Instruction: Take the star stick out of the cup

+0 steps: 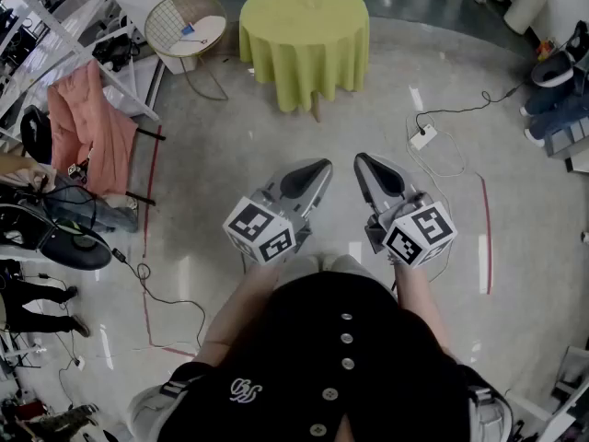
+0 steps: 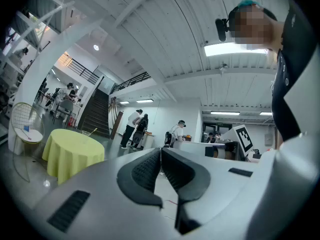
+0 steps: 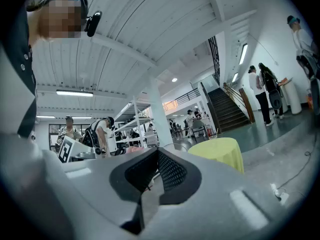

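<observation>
A round table under a yellow-green cloth [image 1: 304, 35] stands a few steps ahead on the glossy floor. In the left gripper view a small clear cup [image 2: 87, 133] with a thin stick [image 2: 93, 130] leaning out of it sits on that table [image 2: 70, 151]; its star end is too small to make out. My left gripper [image 1: 322, 166] and right gripper [image 1: 361, 159] are held side by side in front of my body, far from the table. Both are shut with nothing between the jaws, as the left gripper [image 2: 160, 151] and right gripper [image 3: 157, 151] also show in their own views.
A wire-frame side table with a white top [image 1: 189, 26] stands left of the round table. A pink cloth [image 1: 87, 127] hangs on a rack at the left. Cables and a white power strip [image 1: 423, 136] lie on the floor to the right, with red tape lines. People stand in the background.
</observation>
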Demonstrator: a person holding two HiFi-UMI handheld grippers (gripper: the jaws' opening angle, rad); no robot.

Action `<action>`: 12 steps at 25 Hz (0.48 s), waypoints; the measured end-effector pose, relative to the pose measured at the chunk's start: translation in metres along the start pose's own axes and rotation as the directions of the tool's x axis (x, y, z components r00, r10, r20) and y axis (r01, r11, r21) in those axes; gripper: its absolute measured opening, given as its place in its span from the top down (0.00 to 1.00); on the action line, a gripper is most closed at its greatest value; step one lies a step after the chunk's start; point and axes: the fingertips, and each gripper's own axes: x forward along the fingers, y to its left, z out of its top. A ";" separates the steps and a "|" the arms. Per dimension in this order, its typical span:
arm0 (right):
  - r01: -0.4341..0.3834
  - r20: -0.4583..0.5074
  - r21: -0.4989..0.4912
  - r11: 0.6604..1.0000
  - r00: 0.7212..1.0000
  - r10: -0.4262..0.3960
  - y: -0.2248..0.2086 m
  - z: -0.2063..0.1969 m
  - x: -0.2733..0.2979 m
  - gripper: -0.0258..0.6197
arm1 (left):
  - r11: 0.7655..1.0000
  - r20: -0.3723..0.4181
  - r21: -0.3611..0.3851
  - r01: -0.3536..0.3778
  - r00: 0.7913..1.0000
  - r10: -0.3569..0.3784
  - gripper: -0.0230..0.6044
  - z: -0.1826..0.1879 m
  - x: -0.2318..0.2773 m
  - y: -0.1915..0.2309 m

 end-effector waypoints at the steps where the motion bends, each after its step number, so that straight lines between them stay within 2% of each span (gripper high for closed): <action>1: -0.007 -0.001 -0.008 1.000 1.000 0.007 0.001 0.000 0.001 0.96 | 1.000 -0.001 -0.001 0.005 1.000 -0.005 0.93 -0.001 0.001 -0.001; 12: -0.020 -0.009 -0.012 1.000 1.000 0.020 0.010 -0.006 0.007 0.96 | 1.000 -0.003 -0.019 0.024 1.000 -0.024 0.93 -0.005 -0.008 0.000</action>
